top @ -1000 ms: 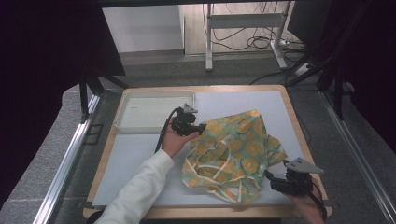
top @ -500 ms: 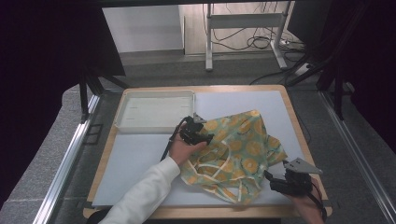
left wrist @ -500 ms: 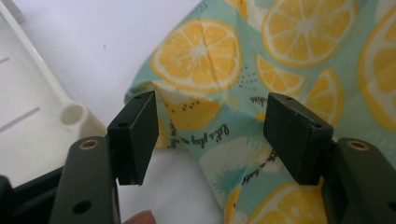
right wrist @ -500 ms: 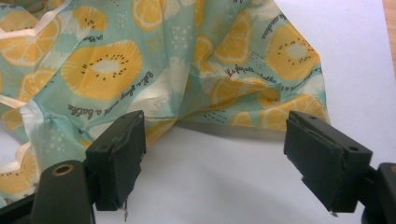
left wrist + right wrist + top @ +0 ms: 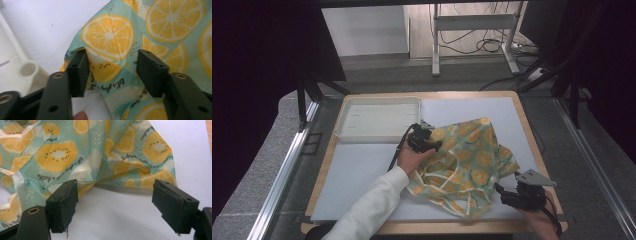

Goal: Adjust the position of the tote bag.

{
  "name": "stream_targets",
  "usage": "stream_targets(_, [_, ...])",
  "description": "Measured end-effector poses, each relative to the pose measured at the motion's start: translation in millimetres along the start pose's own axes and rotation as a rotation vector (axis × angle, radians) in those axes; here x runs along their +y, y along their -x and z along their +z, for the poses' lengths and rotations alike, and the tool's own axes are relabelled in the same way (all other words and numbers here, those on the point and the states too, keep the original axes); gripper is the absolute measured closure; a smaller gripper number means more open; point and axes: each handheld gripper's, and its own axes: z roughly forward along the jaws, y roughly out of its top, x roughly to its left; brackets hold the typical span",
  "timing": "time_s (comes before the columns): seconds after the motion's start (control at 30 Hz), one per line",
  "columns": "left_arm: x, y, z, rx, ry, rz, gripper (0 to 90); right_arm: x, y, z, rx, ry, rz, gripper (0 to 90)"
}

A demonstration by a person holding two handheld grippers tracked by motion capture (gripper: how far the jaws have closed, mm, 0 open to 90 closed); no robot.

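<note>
A mint-green cloth [image 5: 467,155] printed with lemon slices lies rumpled on the white mat, its cream ties loose at the near left. My left gripper [image 5: 432,145] is at the cloth's far-left corner, beside the tray. In the left gripper view the jaws [image 5: 112,58] straddle a raised fold of the cloth [image 5: 110,37]. They have just been closing, but a gap still shows on both sides of the fold. My right gripper [image 5: 502,192] rests at the near right; its jaws [image 5: 115,187] stand wide open just short of the cloth's edge [image 5: 57,155], over bare mat.
A white tray [image 5: 377,120] sits at the mat's far left, right beside the left gripper. The wooden table edge [image 5: 532,135] borders the mat on the right. Metal rails run along both sides, and a stand with cables is beyond the table.
The left hand has moved right and down from beside the tray onto the cloth's far-left corner. The right gripper has stayed in place.
</note>
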Motion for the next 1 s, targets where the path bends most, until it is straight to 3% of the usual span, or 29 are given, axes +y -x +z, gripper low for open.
stream_targets(0.2, [0.9,-4.3,7.4,-0.019,-0.012,-0.01,70.9,-0.4,0.7,0.4,-0.002,0.001,0.0,21.0])
stream_targets(0.37, [0.7,-4.9,5.3,-0.031,0.001,0.015,86.7,-0.5,1.1,0.4,-0.003,0.001,0.0,21.1])
stream_targets(1.0, [-2.9,-13.1,-17.4,-0.107,0.046,0.027,88.9,1.5,-0.1,2.3,-0.034,-0.017,0.001,22.3])
